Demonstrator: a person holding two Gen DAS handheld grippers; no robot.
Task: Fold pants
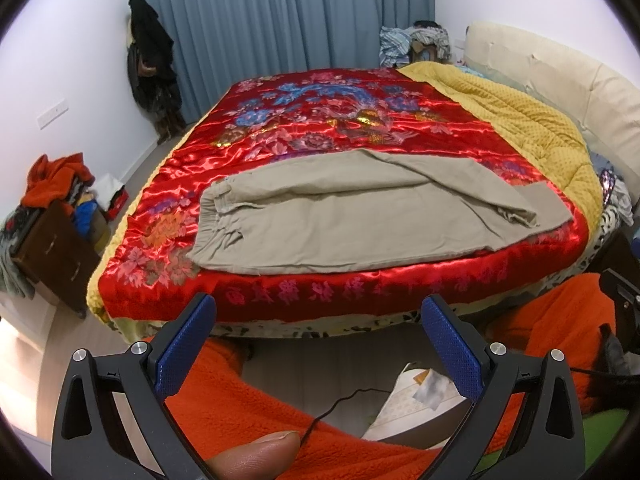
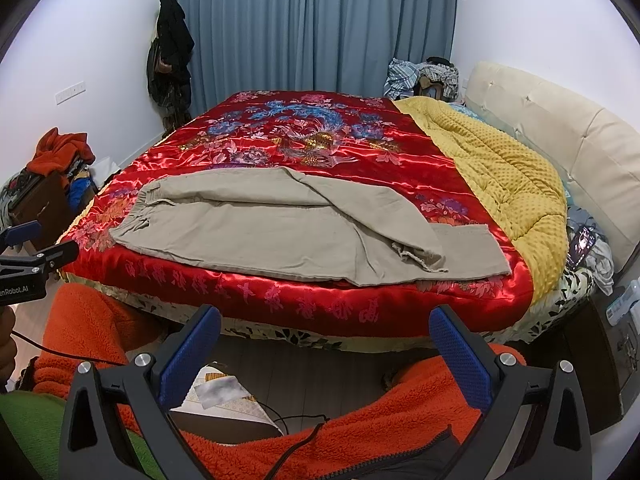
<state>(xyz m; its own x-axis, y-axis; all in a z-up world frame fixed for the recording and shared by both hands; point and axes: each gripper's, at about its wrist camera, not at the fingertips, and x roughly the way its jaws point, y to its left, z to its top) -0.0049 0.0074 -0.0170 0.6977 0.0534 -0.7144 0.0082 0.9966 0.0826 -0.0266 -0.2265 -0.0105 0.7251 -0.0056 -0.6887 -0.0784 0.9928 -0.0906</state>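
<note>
Beige pants (image 1: pixel 344 216) lie on the red floral satin quilt (image 1: pixel 320 128) near the bed's front edge, waistband at the left, legs running right, one leg folded over the other. They also show in the right wrist view (image 2: pixel 280 228). My left gripper (image 1: pixel 318 312) is open and empty, held back from the bed's front edge, below the pants. My right gripper (image 2: pixel 324 322) is open and empty, also short of the bed edge. The left gripper's body (image 2: pixel 24 256) shows at the left edge of the right wrist view.
A yellow blanket (image 2: pixel 500 172) covers the bed's right side by the cream headboard (image 2: pixel 560 136). A dresser piled with clothes (image 1: pixel 52 232) stands left. Orange fleece (image 2: pixel 360 420) and a cable lie below the grippers. Blue curtains (image 2: pixel 320 28) hang behind.
</note>
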